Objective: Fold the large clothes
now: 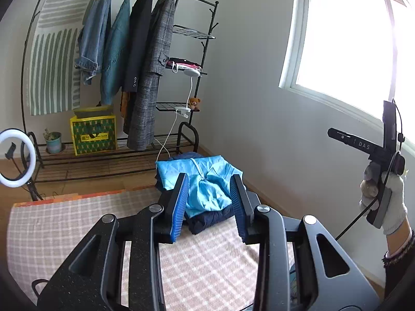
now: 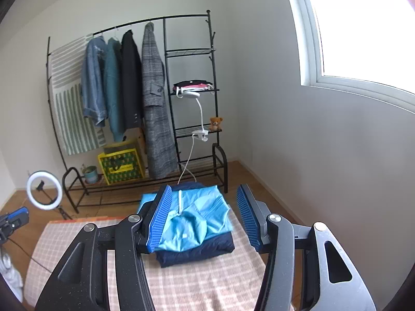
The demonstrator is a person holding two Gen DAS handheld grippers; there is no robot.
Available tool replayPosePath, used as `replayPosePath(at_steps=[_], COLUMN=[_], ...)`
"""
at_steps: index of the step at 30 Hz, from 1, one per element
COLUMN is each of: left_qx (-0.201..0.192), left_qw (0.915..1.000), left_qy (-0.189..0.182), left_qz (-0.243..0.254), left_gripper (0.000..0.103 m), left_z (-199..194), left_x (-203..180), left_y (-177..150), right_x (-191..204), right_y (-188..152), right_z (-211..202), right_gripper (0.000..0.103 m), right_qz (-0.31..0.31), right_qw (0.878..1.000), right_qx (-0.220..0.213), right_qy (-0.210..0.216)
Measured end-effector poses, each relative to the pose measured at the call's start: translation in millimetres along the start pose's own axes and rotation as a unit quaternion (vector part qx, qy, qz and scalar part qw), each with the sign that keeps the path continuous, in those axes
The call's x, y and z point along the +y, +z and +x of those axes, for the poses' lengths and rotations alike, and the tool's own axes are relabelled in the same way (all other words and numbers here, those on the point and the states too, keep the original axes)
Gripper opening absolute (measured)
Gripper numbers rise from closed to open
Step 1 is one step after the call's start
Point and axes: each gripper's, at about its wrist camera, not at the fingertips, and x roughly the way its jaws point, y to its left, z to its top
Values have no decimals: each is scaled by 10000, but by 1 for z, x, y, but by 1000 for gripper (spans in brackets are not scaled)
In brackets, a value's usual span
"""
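My left tool and right tool are both open and hold nothing. The light blue jacket lies folded on a dark blue one on the checked mat. It looks soft, light and slippery, so I would pinch a thick folded edge.

Left gripper is held raised, jaws parted, nothing between them. Right gripper likewise, jaws wider. Right gloved hand is wrapped around its handle.
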Motion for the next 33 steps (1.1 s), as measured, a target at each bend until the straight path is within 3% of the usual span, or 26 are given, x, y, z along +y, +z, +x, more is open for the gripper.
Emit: replayPosePath(at_steps=[12, 17, 20, 22, 26, 33], left_qx=[-187, -347, -451, -482, -396, -321], left_qw=[9981, 9976, 9970, 9966, 9972, 9963], left_qy=[133, 185, 235, 282, 230, 293], left_qz=[564, 573, 590, 609, 599, 741], left_gripper=[34, 47, 63, 77, 85, 101], left_z=[-88, -120, -139, -148, -157, -157], left_x=[-38, -40, -39, -38, -33, -31], left_y=[-41, -45, -53, -61, -82, -121], right_x=[38, 47, 53, 58, 71, 83], right_y=[-36, -40, -49, -63, -95, -135], right_z=[-71, -100, -111, -119, -119, -114], right_gripper=[52, 53, 65, 67, 80, 81], right_qz=[-197, -295, -336, -341, -487, -584], right_qw=[9994, 9988, 9984, 9982, 9979, 9981], right_qx=[-6, -140, -178, -170, -6, 97], right_qy=[279, 377, 410, 461, 419, 184])
